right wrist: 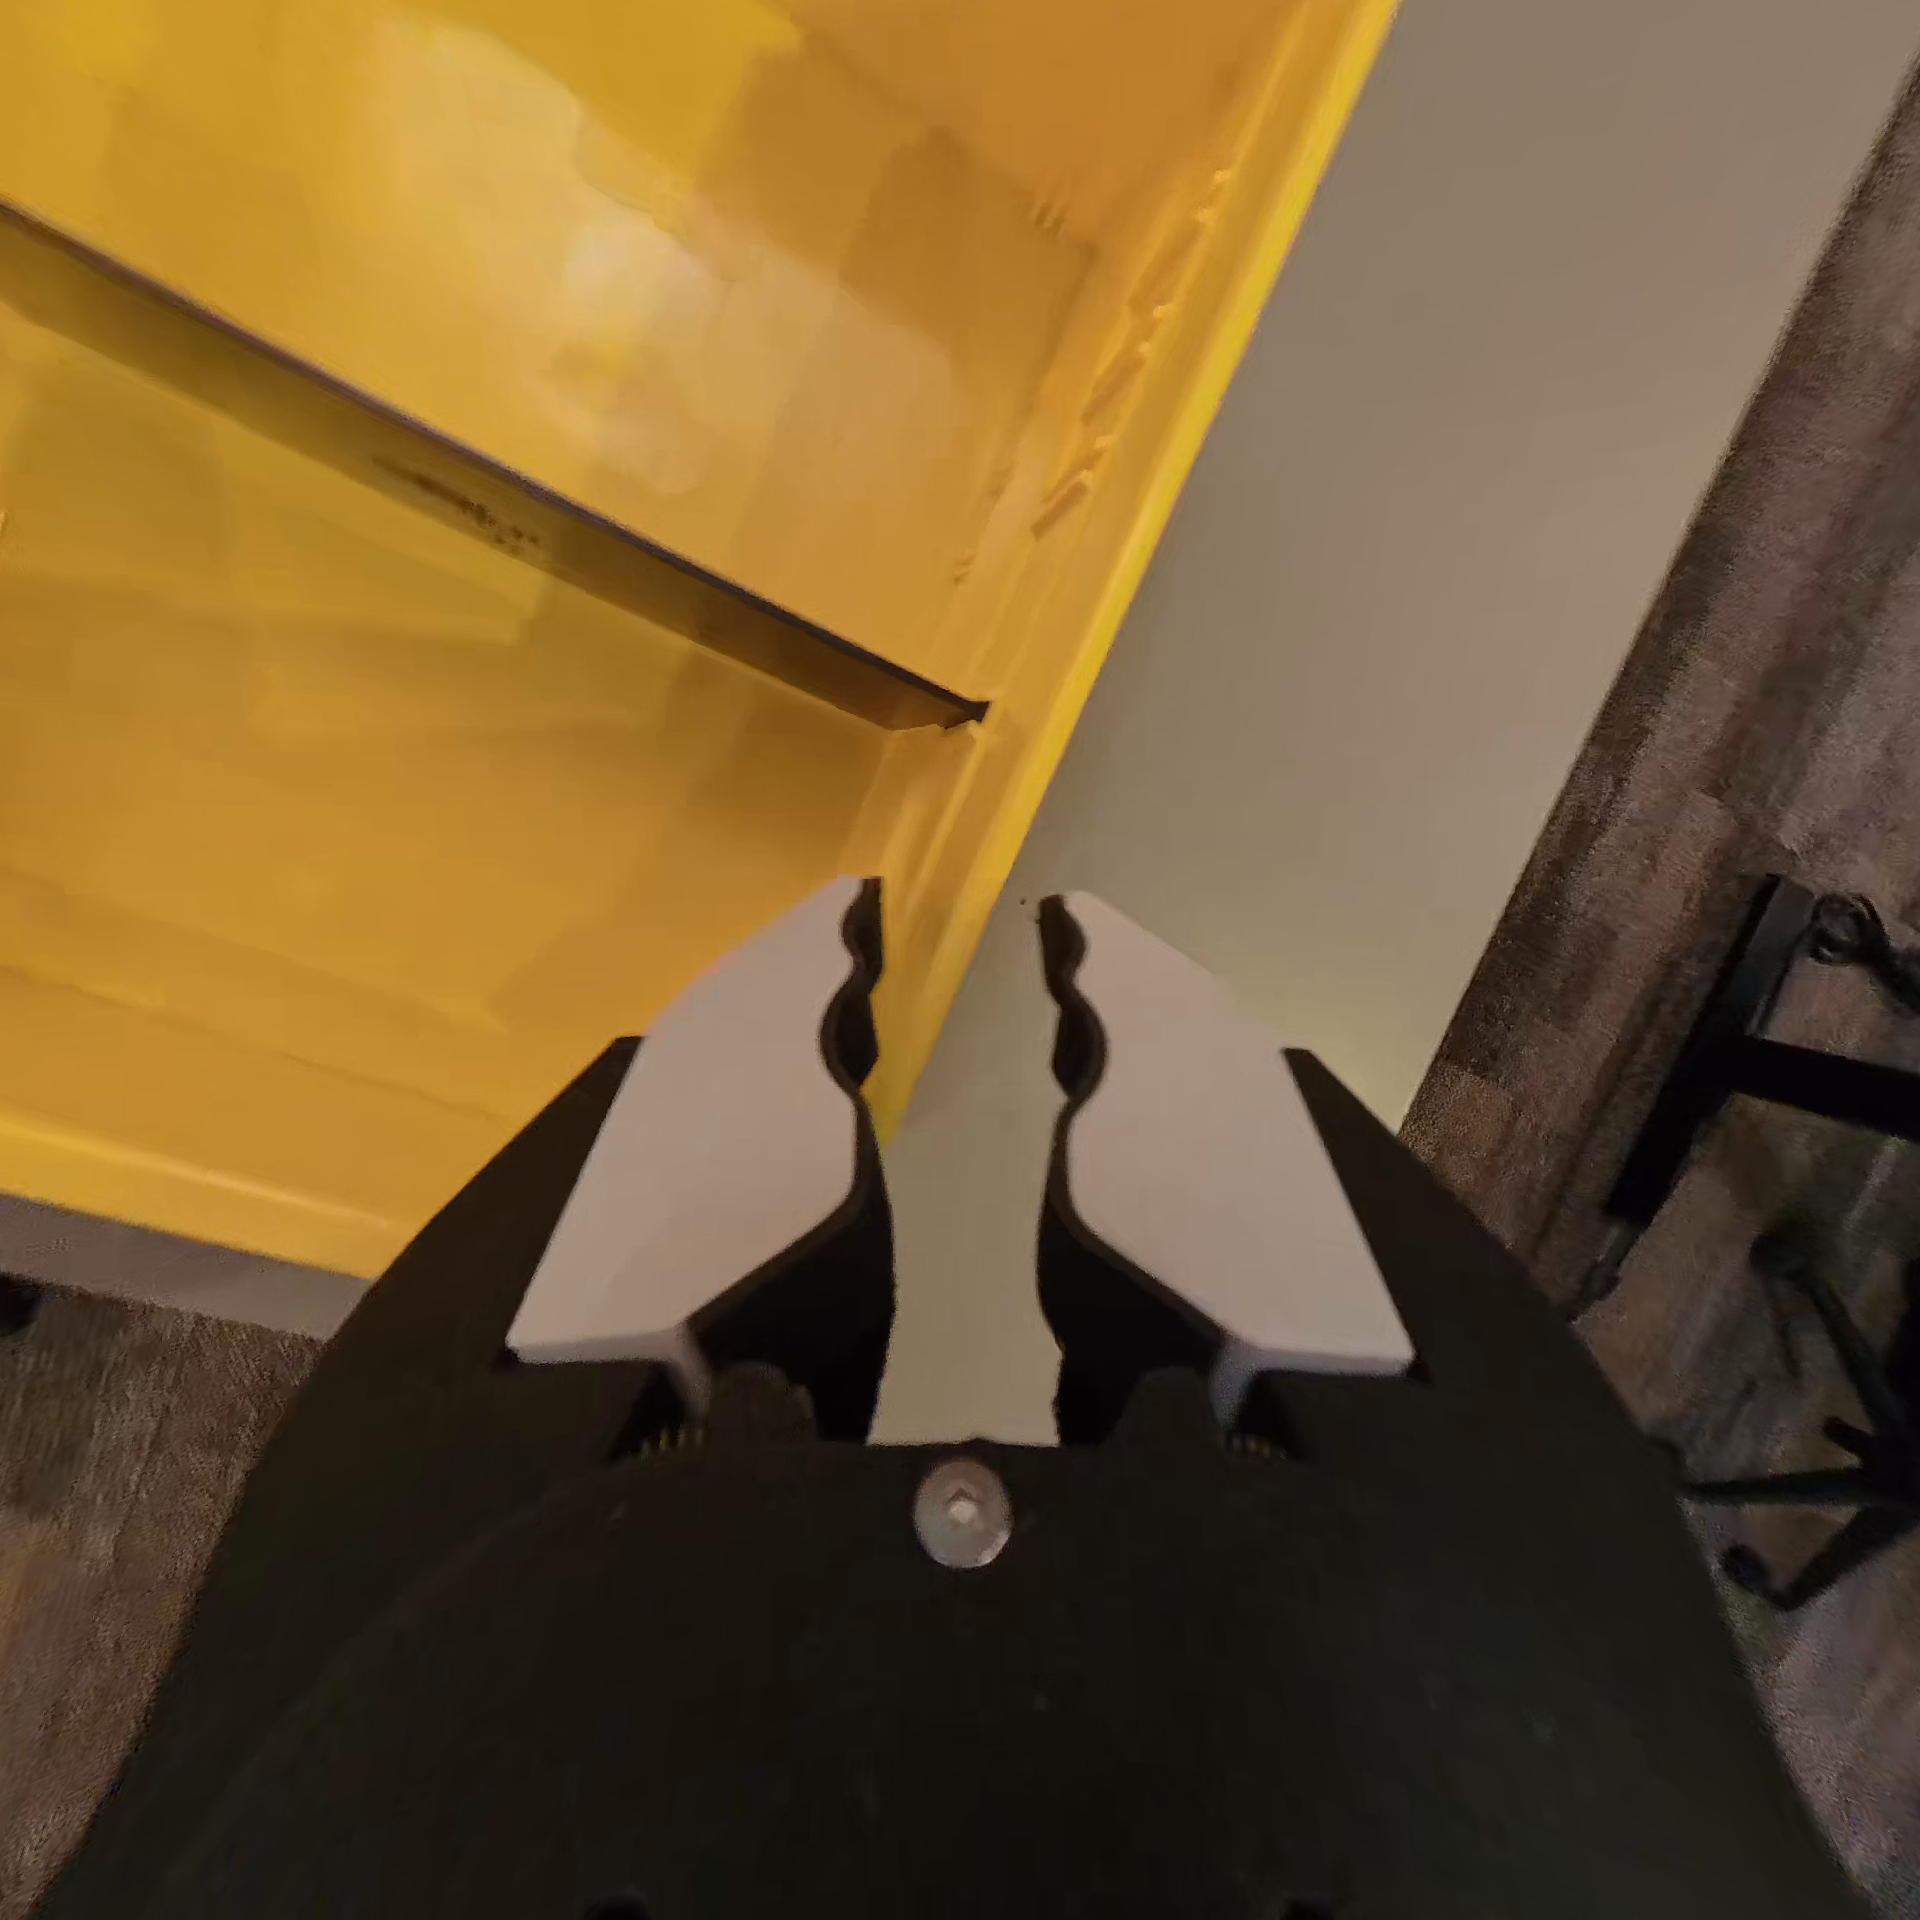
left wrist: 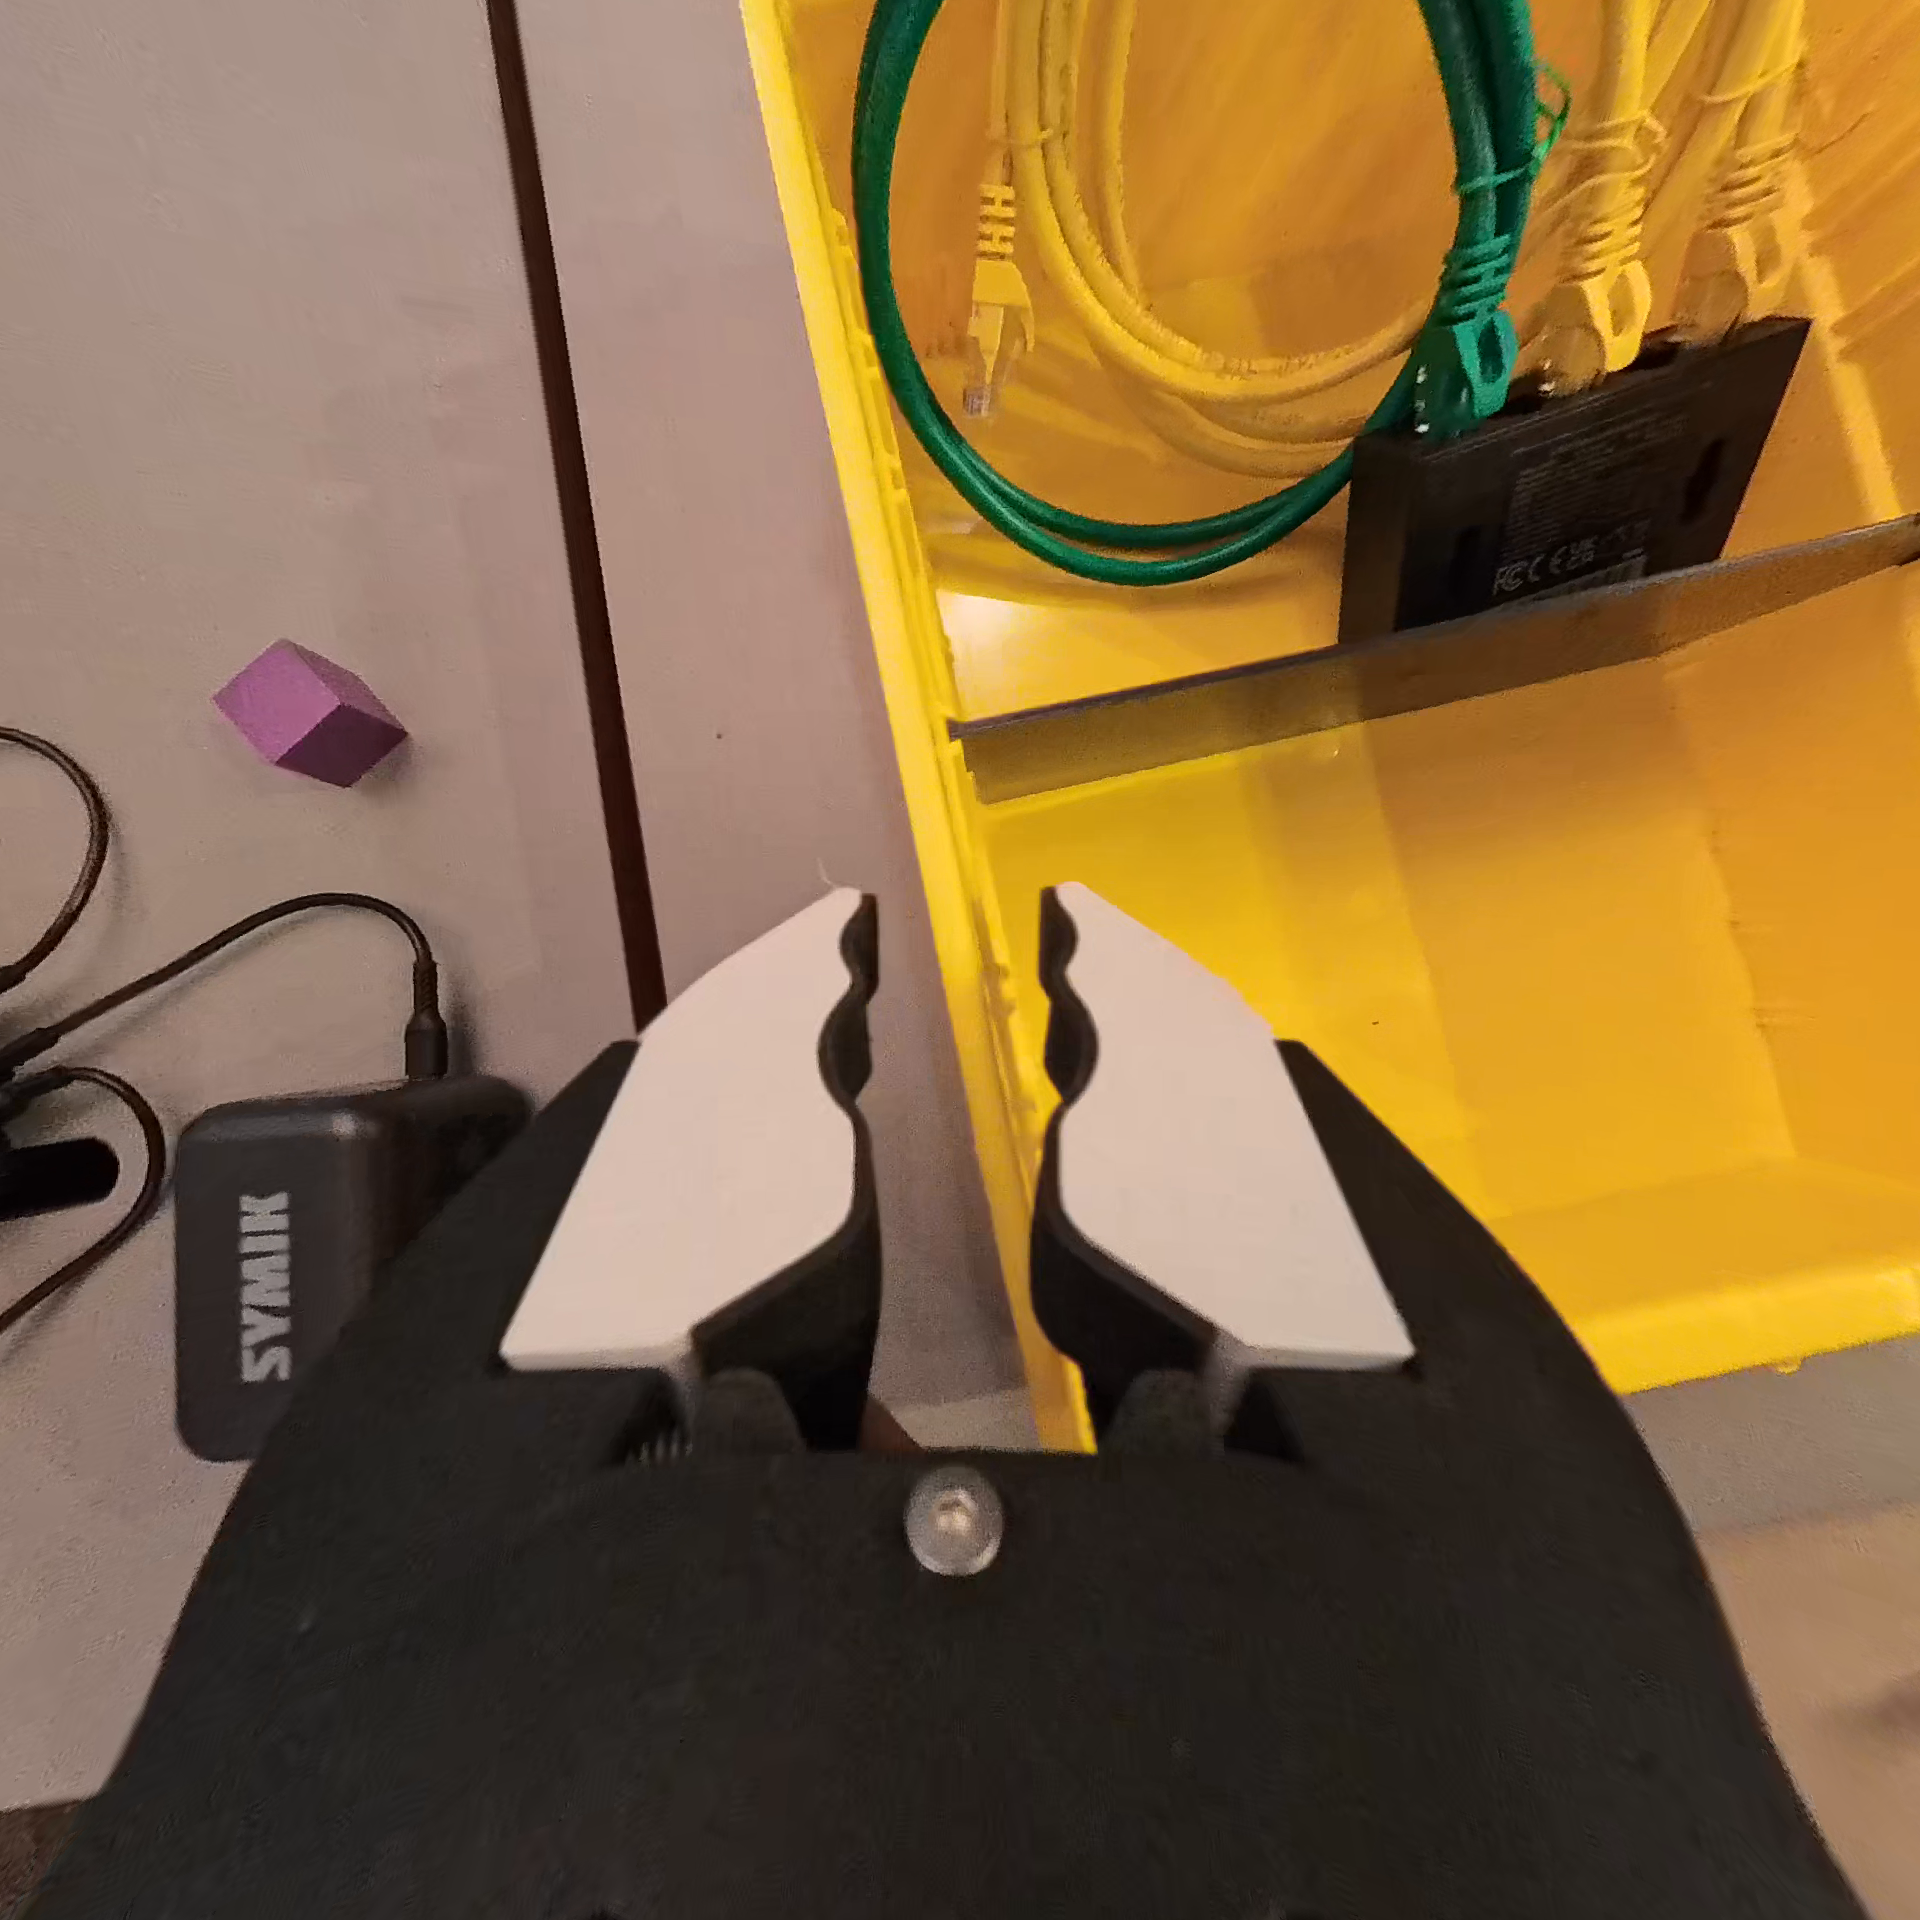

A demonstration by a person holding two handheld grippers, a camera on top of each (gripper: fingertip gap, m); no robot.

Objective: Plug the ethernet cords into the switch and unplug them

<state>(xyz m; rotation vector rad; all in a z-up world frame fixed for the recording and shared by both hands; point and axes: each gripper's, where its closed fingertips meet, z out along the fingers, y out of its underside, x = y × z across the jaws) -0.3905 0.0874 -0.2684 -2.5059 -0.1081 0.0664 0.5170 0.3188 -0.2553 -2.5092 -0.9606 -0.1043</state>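
Both claws are part open and empty. From the left gripper (left wrist: 958, 914), the loose yellow plug (left wrist: 995, 312) hangs ahead, pointing down, and the switch (left wrist: 1569, 488) is ahead-right. The right gripper (right wrist: 958, 914) doesn't see either, so left's probably closer.

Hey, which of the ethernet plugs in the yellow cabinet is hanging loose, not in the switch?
The leftmost yellow plug, dangling free; the green plug sits at the black switch.

lower half of the yellow bin (left wrist: 1558, 1039) wide open, metal divider (left wrist: 1351, 686) cuts across it, switch (left wrist: 1558, 488) wedged right behind, green cord (left wrist: 904, 364) and yellow cords (left wrist: 1122, 312) crowding the upper part
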